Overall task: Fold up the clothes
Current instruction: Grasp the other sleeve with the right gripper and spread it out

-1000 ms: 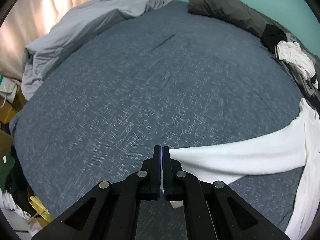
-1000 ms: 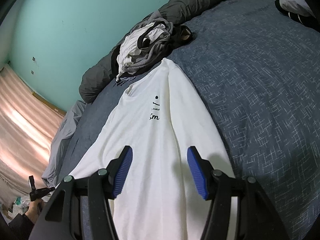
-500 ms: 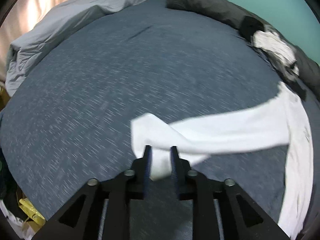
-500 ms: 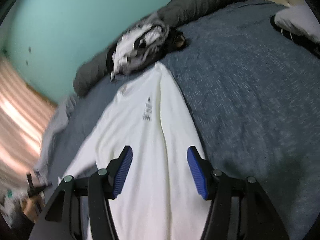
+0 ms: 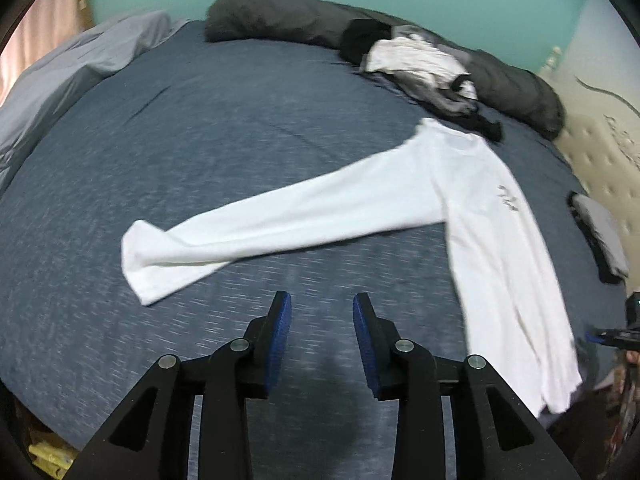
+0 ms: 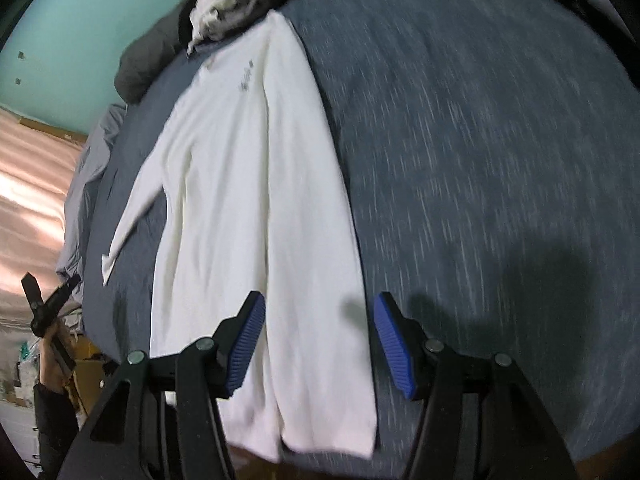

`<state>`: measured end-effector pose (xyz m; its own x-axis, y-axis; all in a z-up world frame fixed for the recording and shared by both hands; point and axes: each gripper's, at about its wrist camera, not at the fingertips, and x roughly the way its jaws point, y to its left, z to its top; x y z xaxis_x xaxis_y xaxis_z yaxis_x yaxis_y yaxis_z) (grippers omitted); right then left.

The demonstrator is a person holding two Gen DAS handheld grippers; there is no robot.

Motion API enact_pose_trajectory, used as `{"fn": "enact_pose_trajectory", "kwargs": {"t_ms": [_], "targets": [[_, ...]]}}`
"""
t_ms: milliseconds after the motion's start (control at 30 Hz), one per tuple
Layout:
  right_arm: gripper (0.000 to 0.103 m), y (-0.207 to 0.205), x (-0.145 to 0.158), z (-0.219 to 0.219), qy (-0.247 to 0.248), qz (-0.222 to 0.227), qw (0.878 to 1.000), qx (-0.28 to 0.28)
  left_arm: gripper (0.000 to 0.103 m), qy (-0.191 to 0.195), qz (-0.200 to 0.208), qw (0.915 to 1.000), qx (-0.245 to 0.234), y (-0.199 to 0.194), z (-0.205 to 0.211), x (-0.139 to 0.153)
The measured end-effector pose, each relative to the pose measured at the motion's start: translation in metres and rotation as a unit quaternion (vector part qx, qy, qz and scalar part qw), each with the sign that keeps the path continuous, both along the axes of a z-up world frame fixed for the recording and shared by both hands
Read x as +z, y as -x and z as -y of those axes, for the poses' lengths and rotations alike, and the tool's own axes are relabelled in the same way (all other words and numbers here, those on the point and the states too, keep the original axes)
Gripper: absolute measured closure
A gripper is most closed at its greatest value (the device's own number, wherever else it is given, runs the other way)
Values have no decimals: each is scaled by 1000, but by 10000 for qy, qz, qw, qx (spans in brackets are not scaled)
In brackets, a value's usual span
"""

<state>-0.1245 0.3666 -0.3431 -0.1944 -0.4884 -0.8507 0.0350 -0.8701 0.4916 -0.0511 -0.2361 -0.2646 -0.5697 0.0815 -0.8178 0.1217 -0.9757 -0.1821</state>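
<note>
While the left wrist view shows the white long-sleeved shirt's [image 5: 472, 200] sleeve stretched toward frame left on the dark blue bed [image 5: 200, 120], left gripper [image 5: 322, 312] fingers opening, empty, the right view shows spread right gripper [image 6: 318, 320] fingers over its hem.

A white long-sleeved shirt [image 5: 492, 216] lay flat and face up on the dark blue bedspread, a small dark print on its chest. In the left wrist view its body ran from the collar at about one o'clock down to the hem at four o'clock, while one sleeve [image 5: 280, 216] stretched straight out towards nine o'clock, its cuff turned slightly. In the right wrist view the body [image 6: 256, 240] ran from twelve o'clock down to the hem at six.
</note>
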Motion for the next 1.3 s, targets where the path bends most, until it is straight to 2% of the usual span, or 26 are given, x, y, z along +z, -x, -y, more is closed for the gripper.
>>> {"fn": "enact_pose_trajectory", "kwargs": {"t_ms": [333, 500, 567, 633, 733, 933, 1300], "targets": [[45, -21, -32, 5, -70, 479, 9986, 208, 67, -74, -181, 9996, -203, -20, -22, 20], [48, -22, -39, 1, -21, 475, 9987, 201, 67, -30, -170, 9995, -260, -27, -26, 22], [64, -23, -39, 1, -103, 431, 9988, 218, 67, -41, -152, 9996, -241, -27, -26, 21], [89, -25, -39, 3, -173, 398, 9986, 290, 67, -77, -145, 9996, -220, -26, -26, 21], [100, -31, -35, 6, -132, 289, 9987, 405, 67, -125, -143, 9996, -208, -26, -28, 21], [102, -24, 6, -14, -35, -200, 9992, 340, 67, -152, -92, 9995, -271, -24, -34, 17], [102, 5, 79, -92, -427, -896, 9946, -310, 67, -217, -25, 9994, -252, -18, -38, 13]]}}
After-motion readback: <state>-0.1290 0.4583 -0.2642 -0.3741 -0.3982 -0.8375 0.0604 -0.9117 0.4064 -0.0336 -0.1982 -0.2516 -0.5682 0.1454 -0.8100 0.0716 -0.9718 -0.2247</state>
